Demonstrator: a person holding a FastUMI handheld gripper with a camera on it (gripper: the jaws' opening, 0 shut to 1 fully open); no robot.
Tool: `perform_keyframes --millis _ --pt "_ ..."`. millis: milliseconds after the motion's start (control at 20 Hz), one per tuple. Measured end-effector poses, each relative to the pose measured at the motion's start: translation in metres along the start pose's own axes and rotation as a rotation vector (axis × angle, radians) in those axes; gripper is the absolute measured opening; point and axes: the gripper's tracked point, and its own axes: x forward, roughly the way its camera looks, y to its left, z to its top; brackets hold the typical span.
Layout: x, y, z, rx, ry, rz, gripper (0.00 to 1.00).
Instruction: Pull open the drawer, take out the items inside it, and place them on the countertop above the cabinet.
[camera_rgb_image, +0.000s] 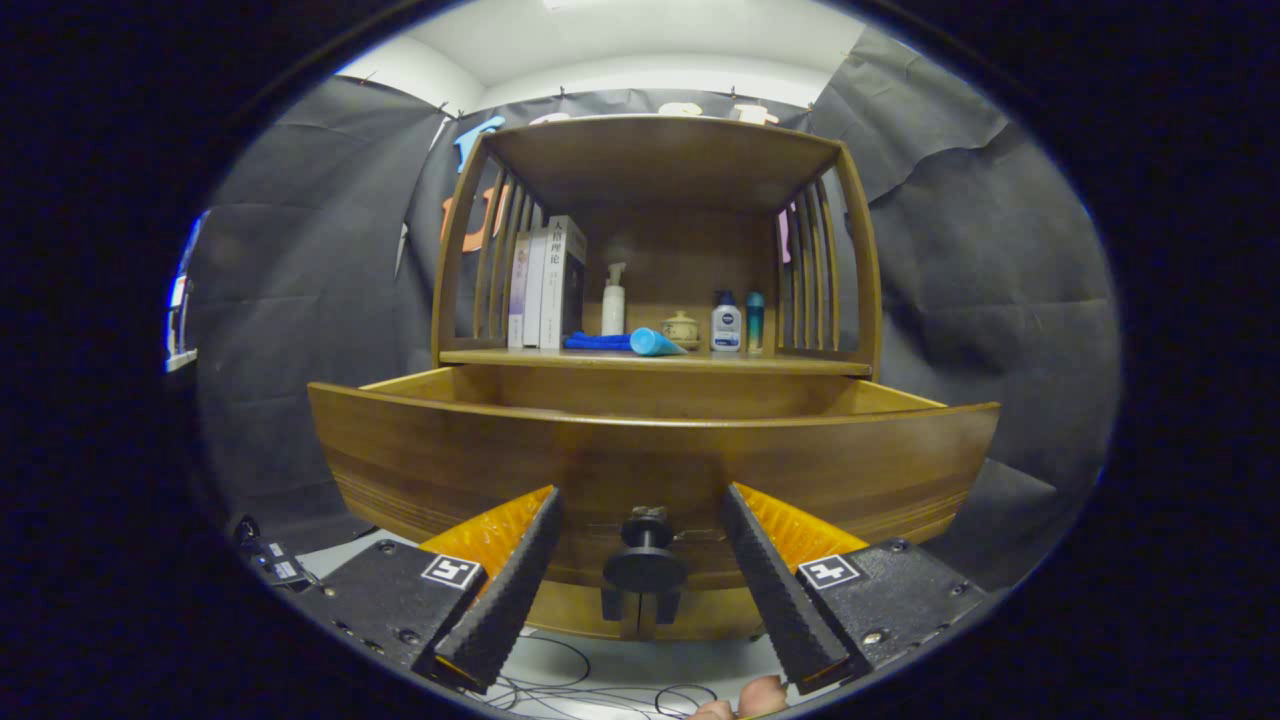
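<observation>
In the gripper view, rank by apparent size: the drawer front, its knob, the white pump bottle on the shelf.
1. drawer front, widest thing here.
2. knob, between the open tongs; nearness inflates it.
3. white pump bottle, far back; true size against the knob unsure.

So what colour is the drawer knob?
Black, seen in the gripper view: the knob sits between the open gripper fingers.

The drawer (650, 455) front is varnished wood with a soft sheen and fine horizontal grooves toward 7 o'clock. Its knob (645, 560) looks like dark matt metal. The hand-held gripper (645, 575) stands spread either side of the knob, its fingers (510, 590) ribbed, matt, rubbery. The shelf (655, 357) is the same smooth wood. The bottles (726, 322) on it look like glossy plastic, the books (548, 285) paper. The wall (980, 270) is creased matt cloth.
</observation>
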Motion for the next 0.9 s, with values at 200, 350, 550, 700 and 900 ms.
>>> perform_keyframes --millis 200,350,550,700,900 --pt "0.006 0.002 -0.008 -0.005 0.007 -0.012 1.0" --pt "0.007 0.002 -0.008 -0.015 0.003 -0.028 1.0" --pt "0.011 0.003 -0.007 -0.028 -0.002 -0.047 1.0" --pt "0.022 0.003 -0.005 -0.014 0.013 -0.027 1.0" --pt "0.039 0.002 0.0 -0.015 0.018 -0.029 1.0"
